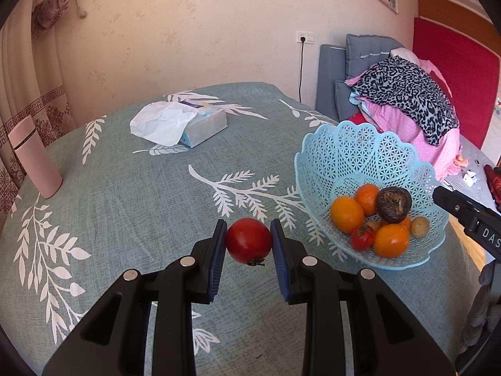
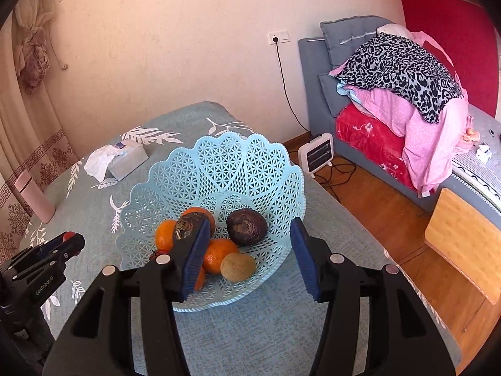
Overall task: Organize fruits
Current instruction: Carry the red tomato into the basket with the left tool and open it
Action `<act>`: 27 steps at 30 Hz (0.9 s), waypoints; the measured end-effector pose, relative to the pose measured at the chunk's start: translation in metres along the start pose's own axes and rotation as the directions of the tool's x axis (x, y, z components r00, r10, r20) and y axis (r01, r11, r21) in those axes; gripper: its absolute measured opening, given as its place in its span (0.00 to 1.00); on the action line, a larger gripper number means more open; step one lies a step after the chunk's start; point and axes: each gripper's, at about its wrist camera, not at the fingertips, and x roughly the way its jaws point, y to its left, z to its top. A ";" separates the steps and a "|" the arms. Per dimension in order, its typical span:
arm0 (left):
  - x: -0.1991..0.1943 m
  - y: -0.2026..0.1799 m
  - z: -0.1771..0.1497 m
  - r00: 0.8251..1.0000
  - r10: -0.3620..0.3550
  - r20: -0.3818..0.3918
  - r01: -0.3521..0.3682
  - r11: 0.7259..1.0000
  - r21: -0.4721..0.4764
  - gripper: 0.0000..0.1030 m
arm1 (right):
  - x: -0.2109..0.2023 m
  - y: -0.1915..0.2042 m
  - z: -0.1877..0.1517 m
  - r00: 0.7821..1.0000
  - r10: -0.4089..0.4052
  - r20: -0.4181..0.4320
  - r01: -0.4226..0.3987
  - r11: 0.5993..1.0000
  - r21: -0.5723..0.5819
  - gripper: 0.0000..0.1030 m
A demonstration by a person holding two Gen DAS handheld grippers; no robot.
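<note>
My left gripper (image 1: 249, 240) is shut on a red tomato (image 1: 248, 240), held just above the tablecloth, left of the light blue lattice basket (image 1: 350, 144). The basket holds several oranges (image 1: 347, 214), a small red fruit (image 1: 362, 237), a dark brown fruit (image 1: 393, 204) and a small tan fruit (image 1: 419, 227). My right gripper (image 2: 250, 252) is open and empty over the near side of the basket (image 2: 250, 159). Between its fingers lie a dark brown fruit (image 2: 246, 227), an orange (image 2: 219, 255) and a tan fruit (image 2: 238, 266). The left gripper (image 2: 67, 242) shows at the left edge of the right wrist view.
A tissue box (image 1: 188, 123) lies at the far side of the table, and a pink cylinder bottle (image 1: 34, 159) stands at the left edge. A bed with piled blankets (image 2: 407, 94), a small white heater (image 2: 314, 153) and a wooden stool (image 2: 463, 235) are to the right.
</note>
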 end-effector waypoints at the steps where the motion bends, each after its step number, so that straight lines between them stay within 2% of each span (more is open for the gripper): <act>1: 0.000 -0.005 0.003 1.000 -0.005 0.006 0.005 1.000 0.010 0.28 | 0.000 -0.002 0.000 1.000 0.001 0.001 -0.001 1.000 0.004 0.53; 14: 0.016 -0.066 0.022 0.997 -0.071 0.023 0.068 0.992 0.108 0.28 | 0.005 -0.021 -0.003 1.000 0.026 -0.012 -0.025 0.999 0.046 0.55; 17: 0.022 -0.071 0.022 0.997 -0.081 0.018 0.078 0.990 0.114 0.28 | 0.006 -0.023 -0.004 1.000 0.025 -0.011 -0.024 0.998 0.050 0.60; 27: 0.041 -0.077 0.019 0.995 -0.099 -0.017 0.100 0.989 0.104 0.28 | 0.009 -0.024 -0.005 1.000 0.024 -0.015 -0.023 0.998 0.050 0.60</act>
